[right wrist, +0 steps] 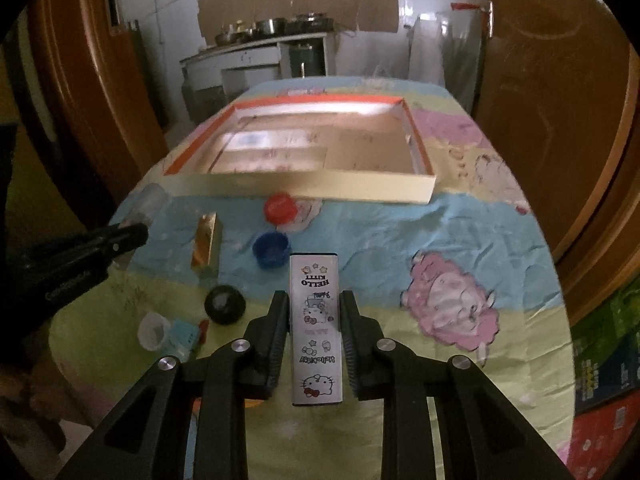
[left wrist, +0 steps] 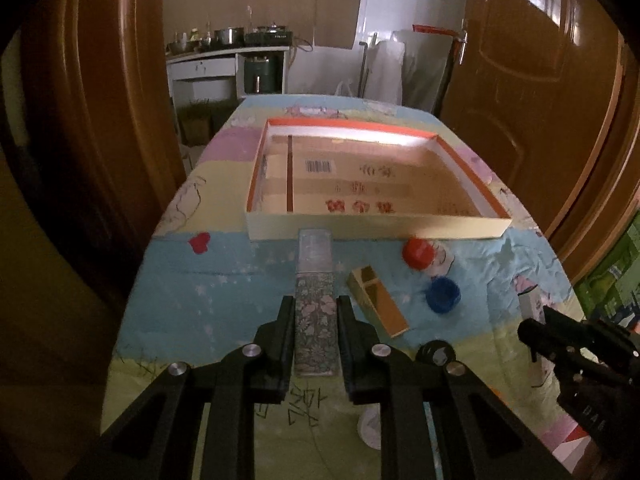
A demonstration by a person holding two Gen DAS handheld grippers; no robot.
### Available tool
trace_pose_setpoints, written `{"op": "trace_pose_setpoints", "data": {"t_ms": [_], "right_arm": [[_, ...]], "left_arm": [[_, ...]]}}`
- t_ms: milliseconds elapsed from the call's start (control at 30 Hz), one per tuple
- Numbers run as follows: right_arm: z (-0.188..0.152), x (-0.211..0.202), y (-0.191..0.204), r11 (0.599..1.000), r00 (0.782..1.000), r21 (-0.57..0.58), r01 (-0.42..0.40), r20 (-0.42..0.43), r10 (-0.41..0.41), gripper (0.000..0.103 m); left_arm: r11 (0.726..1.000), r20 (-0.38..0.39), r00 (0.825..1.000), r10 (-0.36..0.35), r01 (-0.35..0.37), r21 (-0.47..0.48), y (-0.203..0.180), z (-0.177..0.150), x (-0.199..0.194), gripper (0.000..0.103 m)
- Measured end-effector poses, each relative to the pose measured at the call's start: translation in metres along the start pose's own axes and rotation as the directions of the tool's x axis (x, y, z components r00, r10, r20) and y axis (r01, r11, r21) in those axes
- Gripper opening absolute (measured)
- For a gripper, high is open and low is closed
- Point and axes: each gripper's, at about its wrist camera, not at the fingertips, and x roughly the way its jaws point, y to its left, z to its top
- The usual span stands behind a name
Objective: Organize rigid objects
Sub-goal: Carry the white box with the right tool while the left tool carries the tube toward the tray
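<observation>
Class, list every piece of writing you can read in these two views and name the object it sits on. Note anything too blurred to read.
"HELLO KITTY", upside down: white Hello Kitty box in the right hand-held gripper.
"HelloKitty", upside down: same box, lower down.
Barcode and red characters: floor of the cardboard tray, unreadable.
Black scribbles: tablecloth, unreadable.
Floral bottle in the left hand-held gripper: no text.

A grey floral box [left wrist: 315, 312] sits at lower centre; a white Hello Kitty box [right wrist: 316, 328] shows cartoon prints. The tray [left wrist: 372, 232] is cream with an orange rim (brown inside). Caps: red [left wrist: 418, 253], blue [left wrist: 443, 295], black [right wrist: 224, 304].
</observation>
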Motion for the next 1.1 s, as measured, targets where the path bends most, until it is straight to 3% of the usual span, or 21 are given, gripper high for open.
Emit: {"op": "trace_pose_setpoints", "data": {"t_ms": [500, 1100], "right_arm": [[0.067, -0.024, -0.006, 0.999, 0.994, -0.053, 0.011, 0.108, -0.005, 0.026], [0.144, -0.008, -0.025, 0.998, 0.989, -0.055, 0.014, 0.151, -0.005, 0.026]], "left_arm": [[1.000, 0.108, 0.994, -0.013, 0.011, 0.020, -0.005, 0.065, -0.020, 0.020], [0.999, 0.168, 0.985, 0.031, -0.035, 0.023, -0.013, 0.134, 0.003, 0.020]]}}
